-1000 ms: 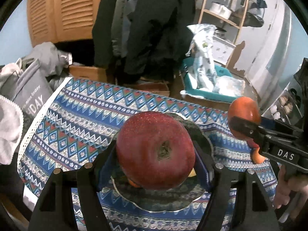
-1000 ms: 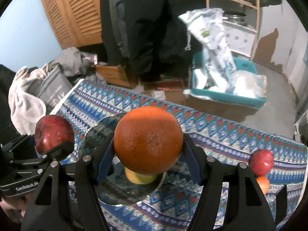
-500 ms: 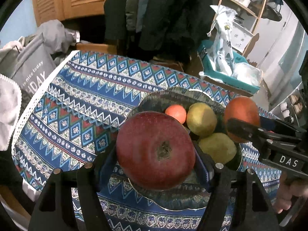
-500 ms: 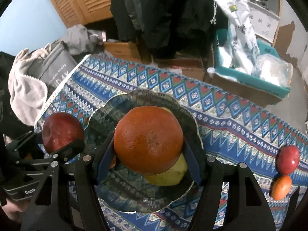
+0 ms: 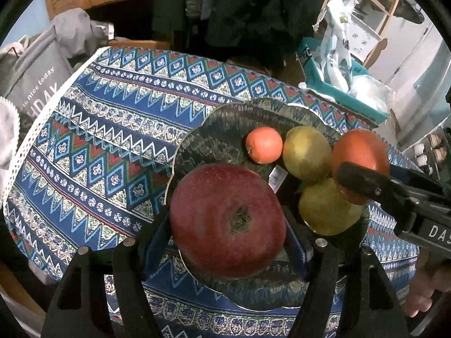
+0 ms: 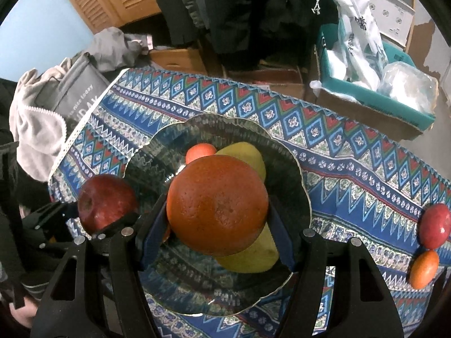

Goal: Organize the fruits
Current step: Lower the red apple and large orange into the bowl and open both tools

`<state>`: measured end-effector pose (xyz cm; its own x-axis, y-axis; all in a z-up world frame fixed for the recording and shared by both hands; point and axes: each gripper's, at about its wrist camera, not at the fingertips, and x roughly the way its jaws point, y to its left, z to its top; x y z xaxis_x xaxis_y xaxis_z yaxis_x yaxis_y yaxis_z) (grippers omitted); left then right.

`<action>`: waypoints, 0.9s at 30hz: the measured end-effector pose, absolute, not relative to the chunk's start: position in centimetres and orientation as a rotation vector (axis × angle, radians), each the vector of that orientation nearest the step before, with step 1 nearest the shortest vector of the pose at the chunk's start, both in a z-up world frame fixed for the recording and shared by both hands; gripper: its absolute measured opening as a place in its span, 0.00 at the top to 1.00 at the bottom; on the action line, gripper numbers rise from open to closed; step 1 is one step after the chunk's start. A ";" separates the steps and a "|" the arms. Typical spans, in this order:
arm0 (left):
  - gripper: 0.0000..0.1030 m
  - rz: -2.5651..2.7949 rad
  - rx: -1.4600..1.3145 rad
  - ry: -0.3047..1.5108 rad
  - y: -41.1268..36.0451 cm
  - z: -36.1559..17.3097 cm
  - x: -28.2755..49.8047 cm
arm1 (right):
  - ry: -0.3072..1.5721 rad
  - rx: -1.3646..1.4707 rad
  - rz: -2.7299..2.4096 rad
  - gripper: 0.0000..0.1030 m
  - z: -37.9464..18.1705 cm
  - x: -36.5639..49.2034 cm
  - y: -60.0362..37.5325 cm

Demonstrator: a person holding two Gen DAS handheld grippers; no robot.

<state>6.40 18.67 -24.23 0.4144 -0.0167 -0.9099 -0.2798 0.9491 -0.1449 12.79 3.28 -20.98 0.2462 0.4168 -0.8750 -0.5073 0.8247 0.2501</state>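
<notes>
My left gripper point(image 5: 228, 222) is shut on a big red apple point(image 5: 228, 219), held over the near left part of a dark glass plate point(image 5: 214, 129). My right gripper point(image 6: 217, 211) is shut on a large orange point(image 6: 217, 208) above the plate point(image 6: 287, 152). On the plate lie a small tangerine point(image 5: 263, 145) and two yellow-green pears point(image 5: 305, 152) point(image 5: 327, 211). In the right wrist view the apple point(image 6: 105, 202) shows at the left, the pears point(image 6: 245, 155) and tangerine point(image 6: 200, 152) partly hidden behind the orange. In the left wrist view the orange point(image 5: 360, 155) is at the right.
The patterned blue cloth point(image 5: 107, 129) covers the table. A red apple point(image 6: 434, 225) and a small orange fruit point(image 6: 424, 269) lie on the cloth at the far right. Beyond the table stand a teal box point(image 6: 394, 95) with bags, a grey bag point(image 5: 36, 79) and hanging dark coats.
Both grippers have come down towards the plate and tilted more steeply, each still holding its fruit. The plate and the fruit on it now fill more of both views.
</notes>
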 end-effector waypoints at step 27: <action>0.18 0.167 -0.234 1.046 17.3 -20.6 5.2 | 1.076 -0.037 0.601 0.30 -17.3 12.8 1.4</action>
